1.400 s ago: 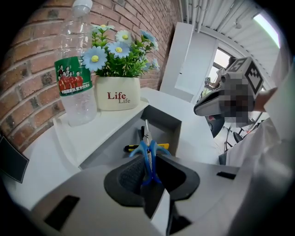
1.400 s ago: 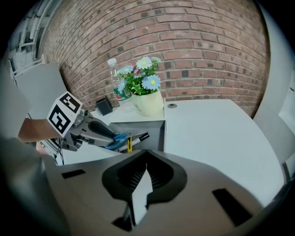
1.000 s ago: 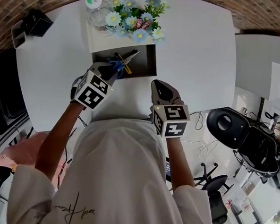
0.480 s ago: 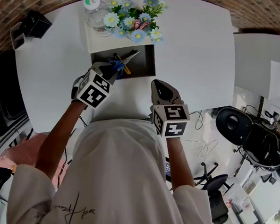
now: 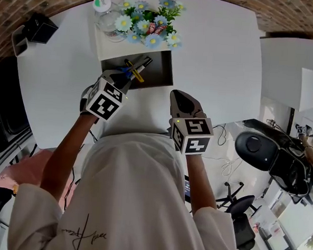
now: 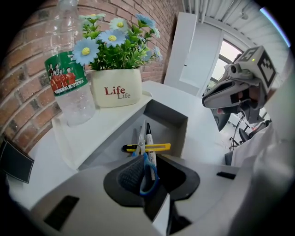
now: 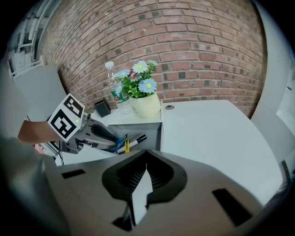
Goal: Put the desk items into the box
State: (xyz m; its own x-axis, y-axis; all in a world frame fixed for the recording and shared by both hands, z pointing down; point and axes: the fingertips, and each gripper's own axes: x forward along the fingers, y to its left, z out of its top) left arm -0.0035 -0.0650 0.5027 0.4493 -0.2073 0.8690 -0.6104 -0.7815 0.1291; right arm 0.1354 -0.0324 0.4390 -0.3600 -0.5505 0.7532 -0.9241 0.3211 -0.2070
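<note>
The grey open box (image 5: 158,73) sits mid-table in the head view, with a yellow utility knife (image 6: 148,147) and a black marker (image 6: 149,134) lying inside it. My left gripper (image 5: 121,78) is at the box's near left edge, shut on the blue handle of the scissors (image 6: 148,171). Their blades point down into the box and rest across the knife. My right gripper (image 5: 181,102) hovers over the table just right of the box's front, shut with nothing in it. The right gripper view shows the left gripper (image 7: 102,134) at the box (image 7: 150,130).
On the white ledge (image 6: 102,123) behind the box stand a flower pot marked "Life" (image 6: 116,88) and a clear water bottle (image 6: 69,78). A black object (image 5: 40,26) lies at the table's far left. A brick wall is behind, and an office chair (image 5: 268,155) stands beyond the table's right edge.
The scissors' blades, which stuck up to the right above the box, have tipped down into it. Both grippers have barely moved.
</note>
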